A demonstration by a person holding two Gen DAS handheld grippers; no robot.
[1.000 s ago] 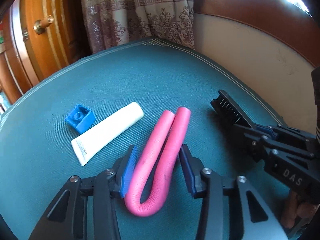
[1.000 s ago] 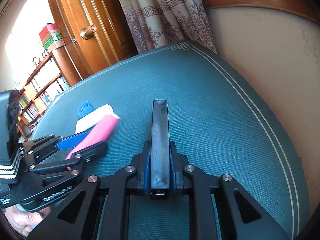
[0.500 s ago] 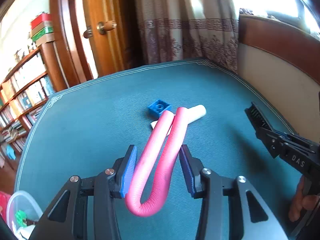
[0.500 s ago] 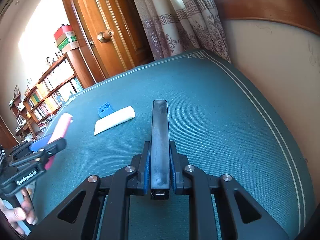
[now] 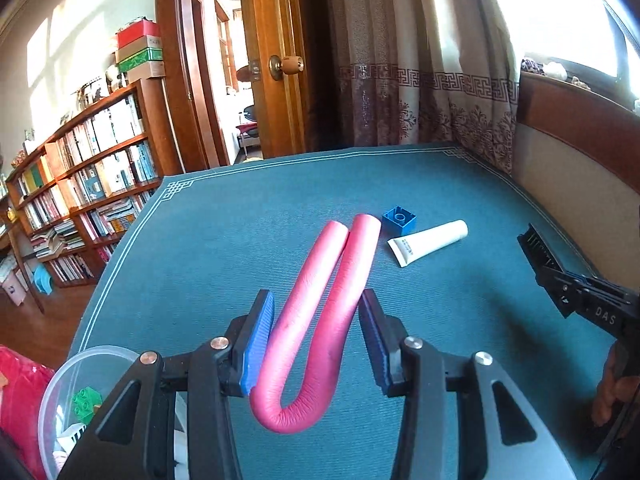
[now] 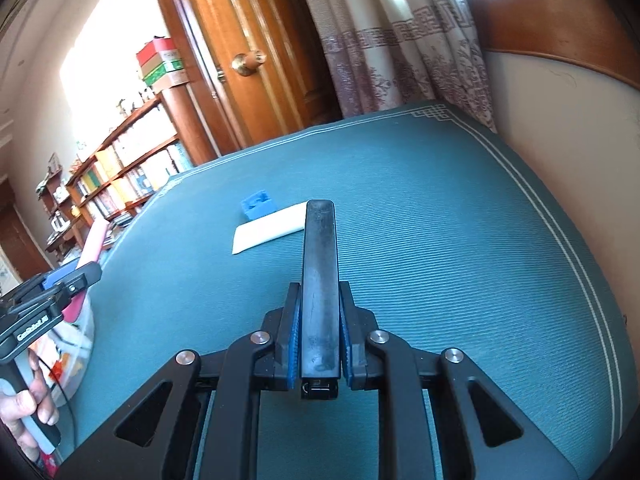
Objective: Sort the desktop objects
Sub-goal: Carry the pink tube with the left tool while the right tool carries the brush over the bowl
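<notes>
The left hand-held gripper [image 5: 316,336] pinches the bent pink foam tube [image 5: 320,320], now lifted higher above the tabletop [image 5: 224,248], with a clear bowl [image 5: 68,380] newly visible, partly cut off. The right hand-held gripper [image 6: 319,340] stays clamped on a black comb [image 6: 319,280]. Farther off lie the white tube [image 5: 430,242] and blue brick [image 5: 399,220].

Counter mostly open; only clutter is mid-surface.
Blue brick [image 5: 399,219] and white tube [image 5: 428,242] lie just beside each other on the green counter [image 5: 224,248]. Left and near areas free. Clear plastic container [image 5: 76,384] stands at the near-left edge; upholstered wall [image 6: 560,128] bounds the right side.
</notes>
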